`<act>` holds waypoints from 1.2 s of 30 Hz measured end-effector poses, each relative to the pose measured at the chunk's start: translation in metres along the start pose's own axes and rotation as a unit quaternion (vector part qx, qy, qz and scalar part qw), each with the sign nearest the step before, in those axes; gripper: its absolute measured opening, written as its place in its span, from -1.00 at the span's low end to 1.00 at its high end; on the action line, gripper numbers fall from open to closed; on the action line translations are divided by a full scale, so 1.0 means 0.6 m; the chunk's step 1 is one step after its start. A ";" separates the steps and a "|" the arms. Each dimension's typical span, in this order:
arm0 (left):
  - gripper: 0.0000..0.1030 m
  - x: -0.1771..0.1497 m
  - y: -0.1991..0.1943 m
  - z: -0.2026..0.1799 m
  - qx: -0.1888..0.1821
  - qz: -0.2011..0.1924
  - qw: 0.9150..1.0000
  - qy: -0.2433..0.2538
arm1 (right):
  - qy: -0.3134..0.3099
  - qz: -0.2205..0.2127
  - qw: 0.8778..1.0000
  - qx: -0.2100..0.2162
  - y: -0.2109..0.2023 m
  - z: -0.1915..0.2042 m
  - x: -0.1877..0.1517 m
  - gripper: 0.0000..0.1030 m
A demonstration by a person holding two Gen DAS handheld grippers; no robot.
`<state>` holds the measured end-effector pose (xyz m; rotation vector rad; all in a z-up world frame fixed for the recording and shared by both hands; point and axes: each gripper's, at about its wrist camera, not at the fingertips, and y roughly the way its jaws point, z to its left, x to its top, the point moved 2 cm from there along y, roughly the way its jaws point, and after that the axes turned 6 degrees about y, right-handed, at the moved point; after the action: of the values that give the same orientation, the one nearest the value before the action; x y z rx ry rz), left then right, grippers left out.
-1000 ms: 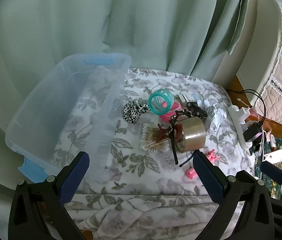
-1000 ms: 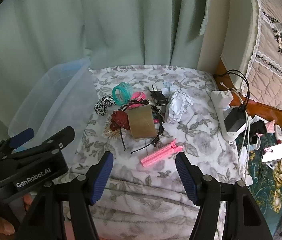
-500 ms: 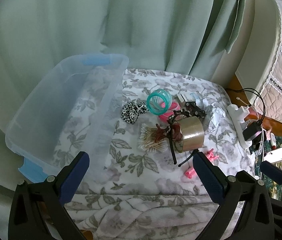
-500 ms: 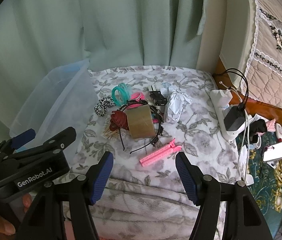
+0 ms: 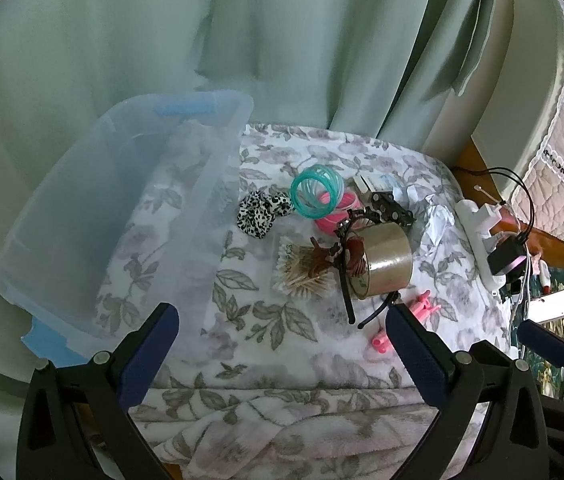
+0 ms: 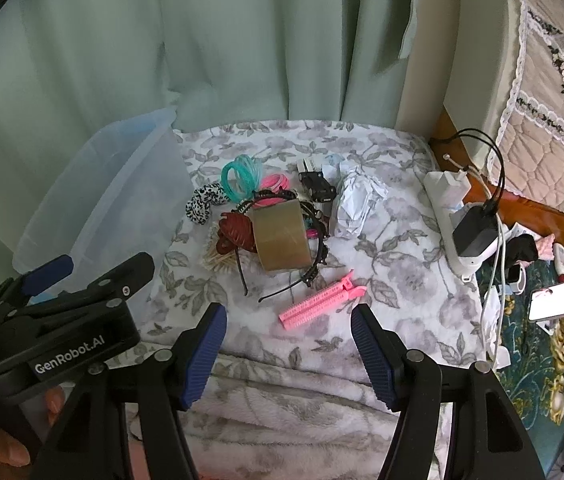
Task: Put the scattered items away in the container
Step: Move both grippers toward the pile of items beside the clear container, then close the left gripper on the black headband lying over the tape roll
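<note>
A clear plastic bin (image 5: 61, 240) with blue handles stands at the left on the floral blanket; it also shows in the right wrist view (image 6: 93, 208). A pile of items lies to its right: a brown tape roll (image 5: 386, 260) (image 6: 282, 240), teal rings (image 5: 316, 192), a spotted scrunchie (image 5: 261, 214), cotton swabs (image 5: 302, 272), a dark red claw clip (image 6: 235, 232), black headbands, crumpled paper (image 6: 354, 204). A pink hair clip (image 6: 322, 300) lies nearest. My left gripper (image 5: 282, 344) and right gripper (image 6: 288, 340) are both open and empty, held short of the pile.
A white power strip (image 6: 454, 216) with a black charger and cables hangs at the blanket's right edge. A phone (image 6: 562, 298) lies on the patterned floor at right. Green curtains hang behind. A quilted bed stands at far right.
Both grippers have shifted very slightly; the view has dropped a little. Nothing on the blanket has moved and both grippers stay open.
</note>
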<state>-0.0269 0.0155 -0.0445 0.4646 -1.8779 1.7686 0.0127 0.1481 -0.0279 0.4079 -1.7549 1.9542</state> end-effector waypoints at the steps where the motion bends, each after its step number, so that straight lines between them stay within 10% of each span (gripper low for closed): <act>1: 1.00 0.001 0.002 -0.001 -0.002 0.001 1.000 0.001 | 0.001 0.001 1.000 0.001 0.002 -0.001 0.000 0.34; 12: 1.00 0.026 0.014 -0.027 -0.017 -0.035 0.999 0.027 | 0.034 0.008 0.999 0.000 0.025 -0.038 0.015 0.34; 19: 1.00 0.026 0.062 -0.051 -0.075 0.003 0.997 0.027 | 0.060 0.008 0.998 -0.008 0.041 -0.076 0.026 0.34; 36: 0.82 0.017 0.156 -0.067 -0.051 0.051 0.997 0.026 | 0.097 0.067 0.993 -0.023 0.140 -0.130 0.016 0.34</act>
<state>-0.0833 0.0646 -0.1144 0.2867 -1.9766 1.7213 -0.0327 0.2210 -0.1042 0.0828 -1.7362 1.9671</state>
